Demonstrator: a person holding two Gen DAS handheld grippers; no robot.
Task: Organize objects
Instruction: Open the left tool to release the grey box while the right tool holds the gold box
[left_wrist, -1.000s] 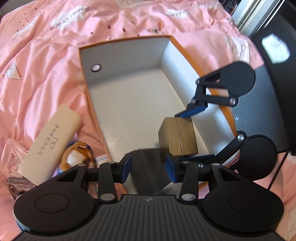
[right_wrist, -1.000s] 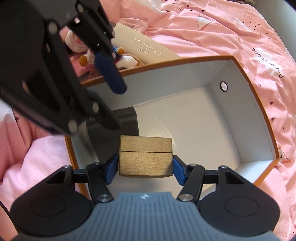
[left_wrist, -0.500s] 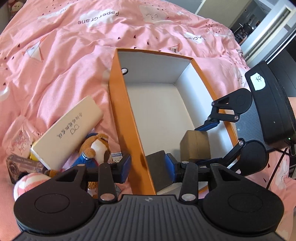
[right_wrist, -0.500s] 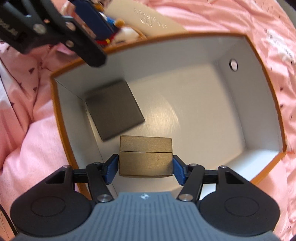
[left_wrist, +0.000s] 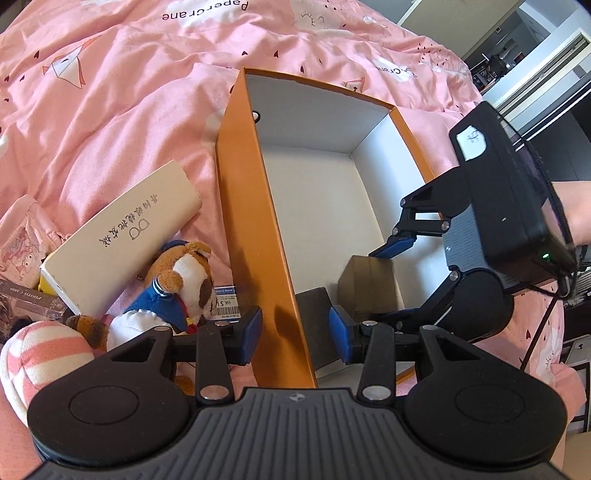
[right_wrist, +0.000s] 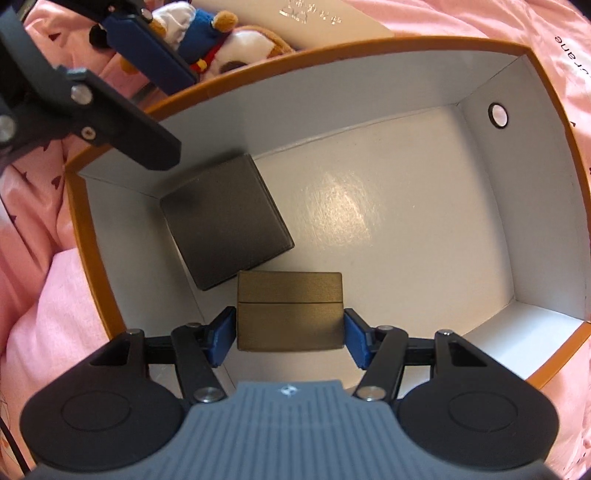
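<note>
Left to right: plush toy (left_wrist: 177, 280) on the bed; my left gripper (left_wrist: 295, 330), fingers apart, straddling the orange box (left_wrist: 255, 229) wall; dark box (right_wrist: 225, 227) inside; my right gripper (right_wrist: 290, 334), fingers clamped on the gold box (right_wrist: 290, 312) inside the orange box

Far half of the box open, near corner crowded

The orange box (right_wrist: 546, 88) has bare white floor toward its holed end wall; the dark grey box (right_wrist: 225, 225) and gold box (right_wrist: 290, 312) fill the near corner; the box's tall wall stands between the left gripper (left_wrist: 295, 330) fingers.
</note>
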